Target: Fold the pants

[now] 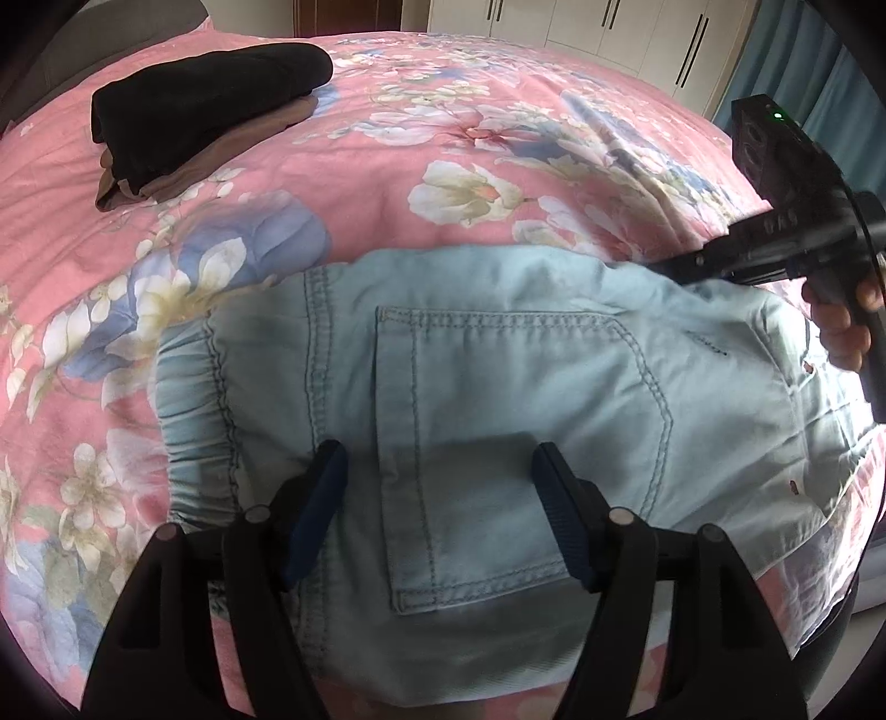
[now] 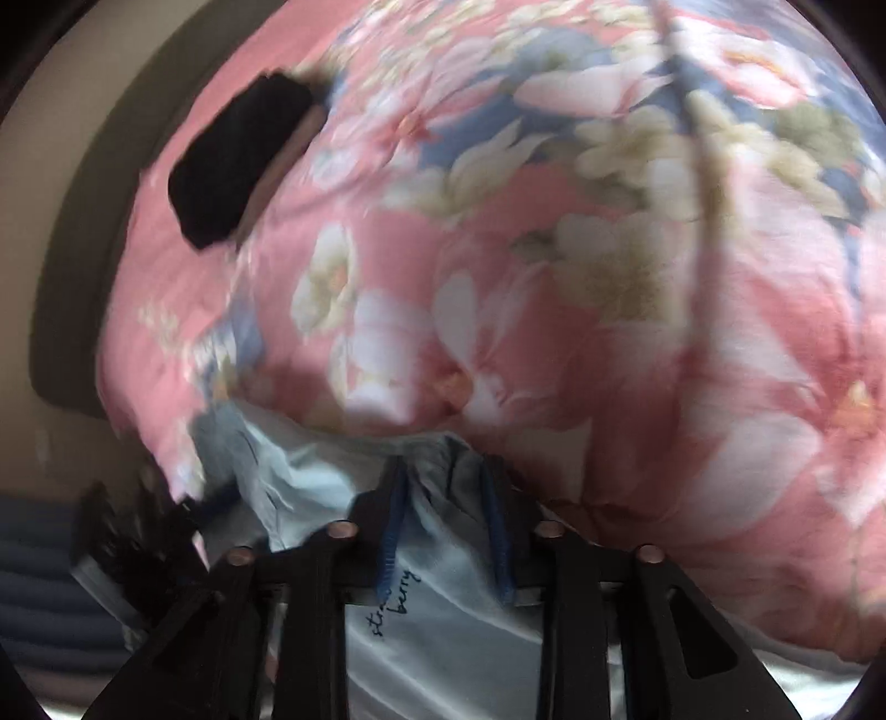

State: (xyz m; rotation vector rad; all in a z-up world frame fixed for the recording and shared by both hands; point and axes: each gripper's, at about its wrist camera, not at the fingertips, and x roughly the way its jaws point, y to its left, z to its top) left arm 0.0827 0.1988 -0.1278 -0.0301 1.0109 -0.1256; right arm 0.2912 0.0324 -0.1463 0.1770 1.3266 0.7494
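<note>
Light blue pants (image 1: pixel 498 387) lie folded on the pink floral bedspread (image 1: pixel 387 183), back pocket up and elastic waistband at the left. My left gripper (image 1: pixel 440 459) is open just above the pocket, with its blue fingertips (image 1: pixel 332 459) apart and nothing between them. My right gripper (image 1: pixel 673 272) reaches in from the right at the pants' far edge. In the right wrist view, which is blurred, that right gripper (image 2: pixel 443 476) has its fingers a narrow gap apart with light blue pants cloth (image 2: pixel 437 603) between them.
A stack of folded dark clothes (image 1: pixel 205 105) lies at the far left of the bed; it also shows in the right wrist view (image 2: pixel 238 160). White wardrobe doors (image 1: pixel 609 27) stand behind the bed. The bed's right edge (image 1: pixel 864 443) is next to the pants.
</note>
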